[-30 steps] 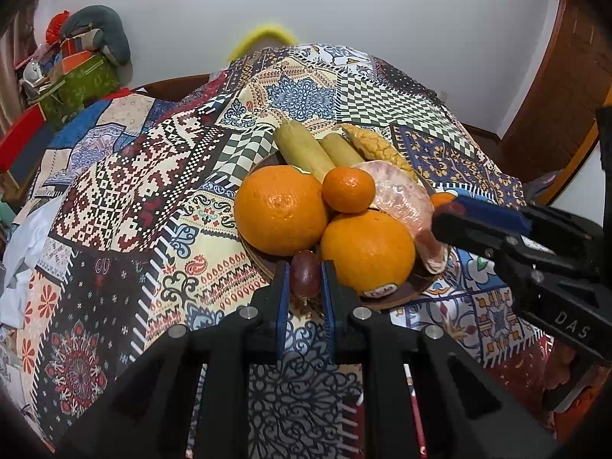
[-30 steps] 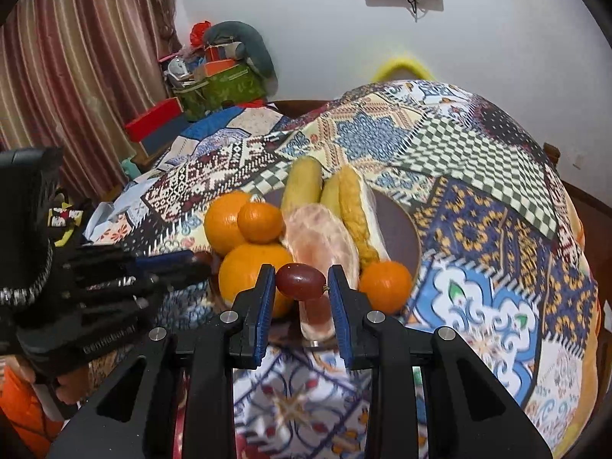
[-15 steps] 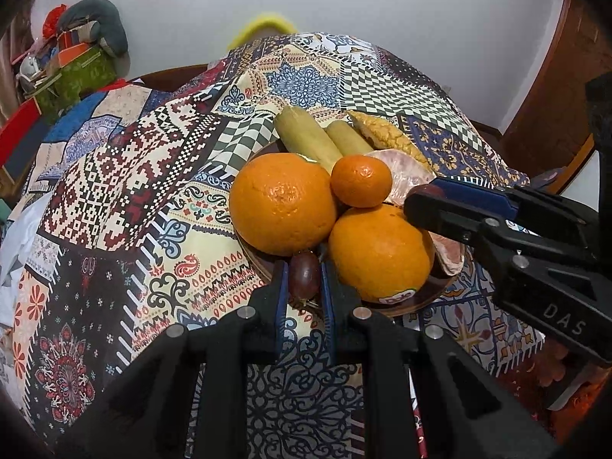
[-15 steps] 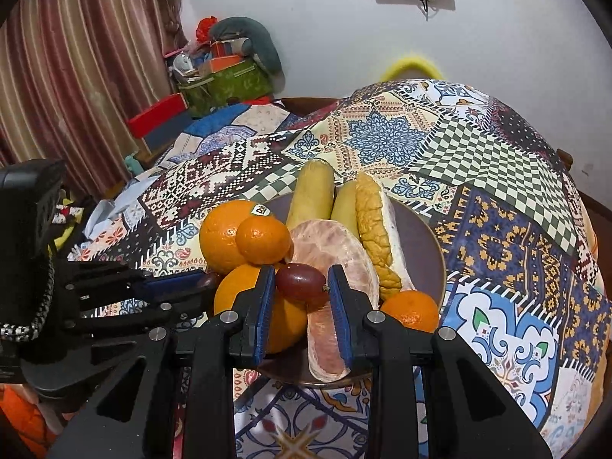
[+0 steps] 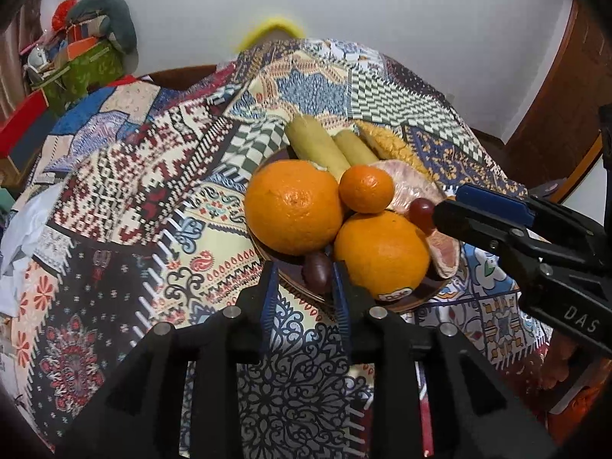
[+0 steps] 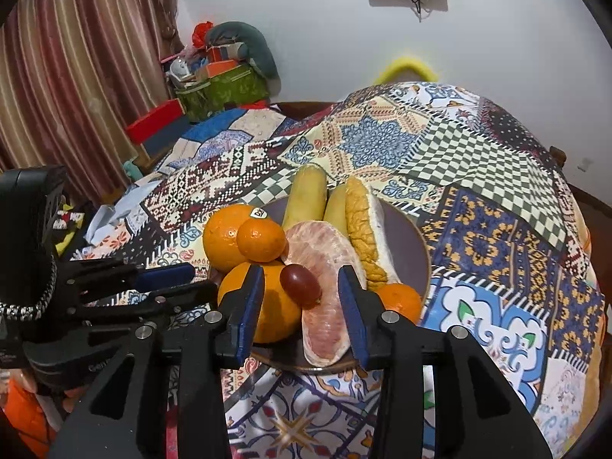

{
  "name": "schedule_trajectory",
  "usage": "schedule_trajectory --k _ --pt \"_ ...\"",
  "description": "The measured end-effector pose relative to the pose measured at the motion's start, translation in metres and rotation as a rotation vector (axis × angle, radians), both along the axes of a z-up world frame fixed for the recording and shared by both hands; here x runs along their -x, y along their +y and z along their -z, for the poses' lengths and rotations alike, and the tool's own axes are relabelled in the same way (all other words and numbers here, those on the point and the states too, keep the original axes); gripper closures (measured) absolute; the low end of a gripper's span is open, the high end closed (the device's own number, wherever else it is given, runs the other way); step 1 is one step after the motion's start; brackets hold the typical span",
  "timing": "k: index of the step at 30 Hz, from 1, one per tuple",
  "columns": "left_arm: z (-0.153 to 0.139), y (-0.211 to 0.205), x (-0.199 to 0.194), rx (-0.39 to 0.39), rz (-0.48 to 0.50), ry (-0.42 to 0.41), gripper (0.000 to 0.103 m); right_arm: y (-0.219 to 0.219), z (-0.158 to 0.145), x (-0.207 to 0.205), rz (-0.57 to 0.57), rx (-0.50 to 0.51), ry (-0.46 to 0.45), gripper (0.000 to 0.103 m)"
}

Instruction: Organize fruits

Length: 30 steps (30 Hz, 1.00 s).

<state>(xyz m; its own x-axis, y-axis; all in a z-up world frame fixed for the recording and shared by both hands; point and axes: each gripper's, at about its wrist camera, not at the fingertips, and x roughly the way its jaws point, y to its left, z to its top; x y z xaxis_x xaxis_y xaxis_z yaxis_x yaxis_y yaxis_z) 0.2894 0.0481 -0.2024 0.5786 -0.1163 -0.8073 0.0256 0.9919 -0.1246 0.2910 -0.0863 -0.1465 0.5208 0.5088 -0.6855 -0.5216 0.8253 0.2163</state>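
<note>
A dark round plate [image 6: 415, 241] on the patterned cloth holds two big oranges [image 5: 292, 206] [image 5: 380, 254], small mandarins [image 5: 366, 188] [image 6: 397, 300], a pomelo wedge [image 6: 321, 267], two yellow-green fruits [image 6: 308, 197] and a corn-like piece [image 6: 361, 229]. My left gripper [image 5: 302, 279] is open over the plate's near rim, with a dark red grape [image 5: 316, 269] lying loose between its fingers. My right gripper [image 6: 302, 287] is open above the plate, with another red grape [image 6: 300, 285] lying free between its fingers, on the orange and pomelo wedge.
The table is covered by a patchwork cloth [image 5: 126, 206] that drops off at the edges. A cluttered pile with a green box [image 6: 222, 88] stands at the back left. A wooden door [image 5: 554, 95] is at the right. A yellow chair back [image 6: 405, 67] stands behind the table.
Both grippers have opened and let go of their grapes, which now rest on the plate's fruit pile. Both moved slightly closer to the plate.
</note>
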Motion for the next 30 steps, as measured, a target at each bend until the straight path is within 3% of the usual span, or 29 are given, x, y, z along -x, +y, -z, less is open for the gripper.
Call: schedule_trajectory --k 8,16,23,27,30 --pt "-0.058 -0.002 0.036 -0.021 -0.018 -0.130 0.074 -0.020 -0.043 0.028 0.042 -0.024 -0.093 0.066" --pt "-0.141 -0.014 0.098 -0.039 -0.032 -0.348 0.074 -0.045 -0.112 0.081 0.094 -0.093 -0.260 0.066" --pt "-0.195 -0.027 0.152 -0.052 -0.027 -0.517 0.069 -0.060 -0.162 0.136 0.120 -0.157 -0.410 0.066" --pt "-0.216 -0.033 0.181 -0.068 -0.035 -0.601 0.062 -0.066 -0.179 0.163 0.140 -0.192 -0.478 0.056" --pt "-0.226 -0.035 0.199 -0.072 -0.038 -0.649 0.052 -0.070 -0.185 0.175 0.159 -0.214 -0.510 0.042"
